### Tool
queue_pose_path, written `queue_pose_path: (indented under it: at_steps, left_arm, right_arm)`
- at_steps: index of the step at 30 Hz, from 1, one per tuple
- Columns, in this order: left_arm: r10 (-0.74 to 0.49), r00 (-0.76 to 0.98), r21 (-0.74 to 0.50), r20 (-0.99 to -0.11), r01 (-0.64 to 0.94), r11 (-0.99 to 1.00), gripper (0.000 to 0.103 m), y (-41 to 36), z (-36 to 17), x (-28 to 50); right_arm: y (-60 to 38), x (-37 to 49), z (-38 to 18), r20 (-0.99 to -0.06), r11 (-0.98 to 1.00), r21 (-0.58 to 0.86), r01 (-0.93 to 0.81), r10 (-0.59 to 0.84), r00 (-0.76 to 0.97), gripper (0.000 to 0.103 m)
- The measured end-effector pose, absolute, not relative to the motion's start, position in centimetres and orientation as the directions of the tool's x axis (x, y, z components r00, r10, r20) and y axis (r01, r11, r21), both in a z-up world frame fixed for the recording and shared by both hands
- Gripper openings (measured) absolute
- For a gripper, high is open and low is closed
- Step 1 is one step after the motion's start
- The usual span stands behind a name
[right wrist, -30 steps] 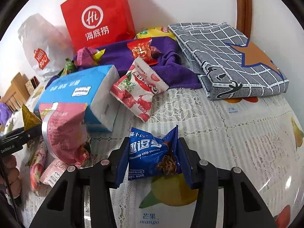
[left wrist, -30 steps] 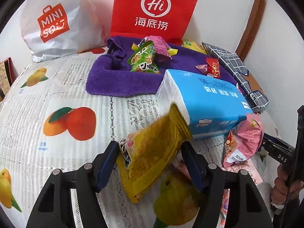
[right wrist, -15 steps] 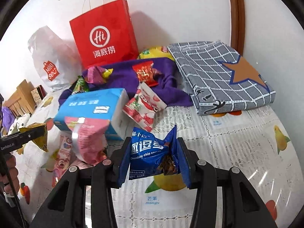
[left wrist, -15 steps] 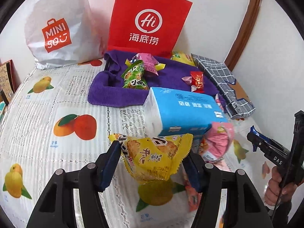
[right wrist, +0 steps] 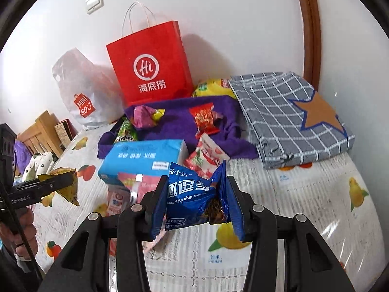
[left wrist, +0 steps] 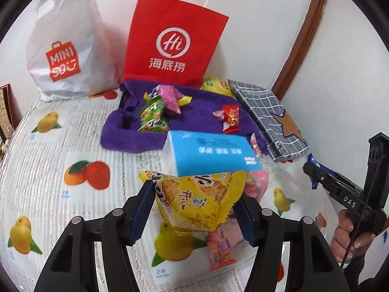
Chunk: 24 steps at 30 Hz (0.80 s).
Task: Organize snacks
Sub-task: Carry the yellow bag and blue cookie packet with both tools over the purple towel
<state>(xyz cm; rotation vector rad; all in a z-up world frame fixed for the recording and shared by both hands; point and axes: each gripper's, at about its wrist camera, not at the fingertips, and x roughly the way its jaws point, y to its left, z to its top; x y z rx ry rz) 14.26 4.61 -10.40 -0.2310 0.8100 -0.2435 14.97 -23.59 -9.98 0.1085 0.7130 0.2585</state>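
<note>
My left gripper (left wrist: 194,206) is shut on a yellow snack packet (left wrist: 194,202) and holds it above the table. It also shows at the left of the right wrist view (right wrist: 60,182). My right gripper (right wrist: 194,204) is shut on a blue chocolate chip cookie packet (right wrist: 192,199), lifted above the table. Green (left wrist: 153,116), pink (left wrist: 170,97) and red (left wrist: 231,119) snack packets lie on a purple towel (left wrist: 194,112). A red-and-white packet (right wrist: 206,158) lies beside a blue tissue pack (right wrist: 143,158). Pink packets (right wrist: 133,187) lie in front of it.
A red paper bag (right wrist: 150,68) and a white Miniso plastic bag (left wrist: 63,48) stand at the wall. A folded grey checked cloth (right wrist: 291,114) lies at the right. A yellow bag (right wrist: 211,87) sits behind the towel. The fruit-print tablecloth (left wrist: 60,146) covers the table.
Both grippers have risen and pulled back from the table with their packets. The yellow packet has turned from tilted to lying across the left jaws.
</note>
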Motion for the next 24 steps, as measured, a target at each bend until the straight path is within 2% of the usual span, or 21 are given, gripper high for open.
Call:
queue_pose_path:
  at_steps: [17,24]
  left_arm:
    - [-0.272,0.685,-0.251,-0.675,0.133,0.959,0.060,2.8,-6.3,20.6]
    - [-0.275,0.690,-0.275,-0.669,0.114,0.955,0.060,3.9,-5.2,24.8]
  right_arm:
    - [-21.3,21.9,-4.9,-0.593,0.963,0.126,-0.238,0.265,0.760,0.046]
    - [-20.1,26.4,-4.1,-0.593,0.958,0.119,-0.262,0.280,0.755,0.046]
